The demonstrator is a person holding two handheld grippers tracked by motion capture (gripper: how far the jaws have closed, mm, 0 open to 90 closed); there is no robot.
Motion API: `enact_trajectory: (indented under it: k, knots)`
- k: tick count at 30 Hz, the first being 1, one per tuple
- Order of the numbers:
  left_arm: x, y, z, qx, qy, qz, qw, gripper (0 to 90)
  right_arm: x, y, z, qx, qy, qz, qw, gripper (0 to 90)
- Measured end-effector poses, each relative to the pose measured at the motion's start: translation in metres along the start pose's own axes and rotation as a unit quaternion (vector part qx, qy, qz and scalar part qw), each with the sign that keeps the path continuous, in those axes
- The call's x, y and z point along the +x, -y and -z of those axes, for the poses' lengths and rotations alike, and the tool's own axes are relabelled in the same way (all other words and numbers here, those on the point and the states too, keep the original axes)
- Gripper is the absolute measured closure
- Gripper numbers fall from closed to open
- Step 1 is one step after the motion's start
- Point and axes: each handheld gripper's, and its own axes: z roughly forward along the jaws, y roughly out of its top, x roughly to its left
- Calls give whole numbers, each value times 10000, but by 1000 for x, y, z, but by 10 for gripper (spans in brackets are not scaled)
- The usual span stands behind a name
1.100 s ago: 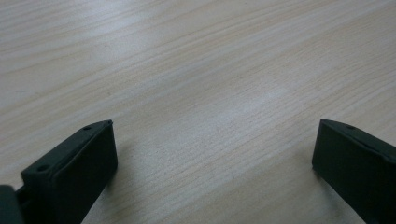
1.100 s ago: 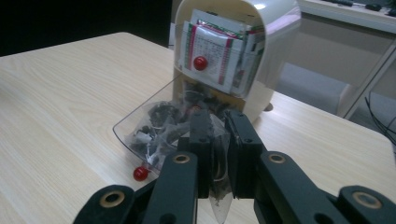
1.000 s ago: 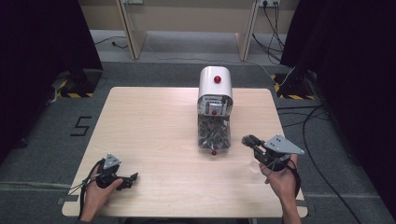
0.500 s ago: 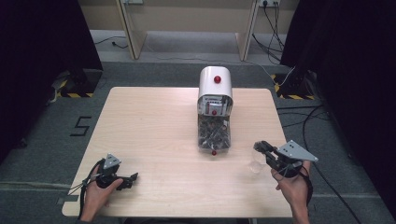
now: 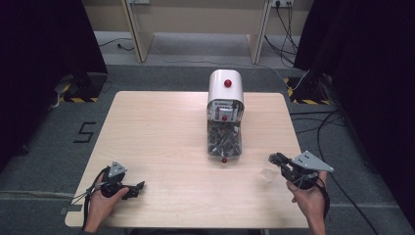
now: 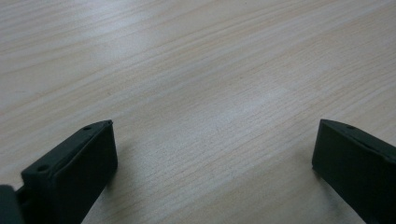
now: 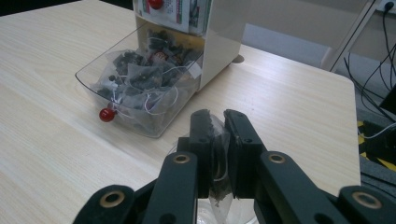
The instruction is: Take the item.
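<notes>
A white tea-bag dispenser (image 5: 225,90) stands mid-table with its clear drawer (image 5: 224,142) pulled out, full of tea bags (image 7: 140,79); a red knob (image 7: 107,115) sits at the drawer's front. My right gripper (image 5: 275,159) is to the right of the drawer, near the table's right edge. In the right gripper view it (image 7: 218,119) is shut on a tea bag (image 7: 217,186), which hangs over a small clear cup (image 5: 267,173). My left gripper (image 5: 139,187) rests at the front left; its jaws (image 6: 215,140) stand wide apart over bare wood.
The light wooden table (image 5: 161,127) has broad free room left of the dispenser. Cables (image 5: 337,132) lie on the floor to the right, and dark curtains stand on both sides.
My right gripper has drawn back from the drawer, to the right and toward the near edge, uncovering the clear cup. The left gripper has not moved.
</notes>
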Motion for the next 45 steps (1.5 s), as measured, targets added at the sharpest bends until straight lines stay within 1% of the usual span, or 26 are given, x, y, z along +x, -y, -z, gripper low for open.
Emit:
enact_trajectory:
  k: [3,4,12,15,20,28,29,30,33,35,36,38,39,40,41,45]
  knots:
    - [0,0,0,0,0,2,10000,0,-1,2,-2,41,-2,-13,10000,823]
    - [0,0,0,-1,-1,1,10000,0,-2,4,-4,99,-29,-35,9999,823]
    - [0,0,0,0,0,1,10000,0,-4,9,-7,200,-31,-58,9998,816]
    - [0,0,0,-1,0,1,10000,0,-4,10,-9,224,-68,-57,9997,805]
    - [0,0,0,-1,0,1,10000,0,-4,10,-10,229,-92,-54,9997,762]
    - [0,0,0,0,0,0,10000,0,0,6,-9,125,-142,-15,9998,697]
    - [0,0,0,-1,0,2,10000,0,1,6,-9,116,-168,-1,9998,678]
    - [0,0,0,-1,0,3,10000,0,5,4,-9,41,-214,26,9998,630]
    - [0,0,0,-1,0,2,10000,0,9,2,-9,32,-260,44,9996,592]
    - [0,0,0,-1,0,1,10000,0,11,1,-10,12,-286,44,9996,582]
    - [0,0,0,-1,0,2,10000,0,14,0,-11,5,-353,71,9994,557]
    - [0,0,0,-1,0,1,10000,0,16,-1,-12,12,-380,93,9992,544]
    - [0,0,0,-1,0,1,10000,0,21,-1,-14,9,-459,130,9989,534]
    - [0,0,0,-1,0,1,10000,0,21,-1,-14,9,-459,130,9989,534]
    - [0,0,0,-1,0,1,10000,0,25,-2,-16,3,-520,156,9985,518]
    - [0,0,0,-2,1,3,10000,0,31,-2,-18,-1,-611,178,9980,500]
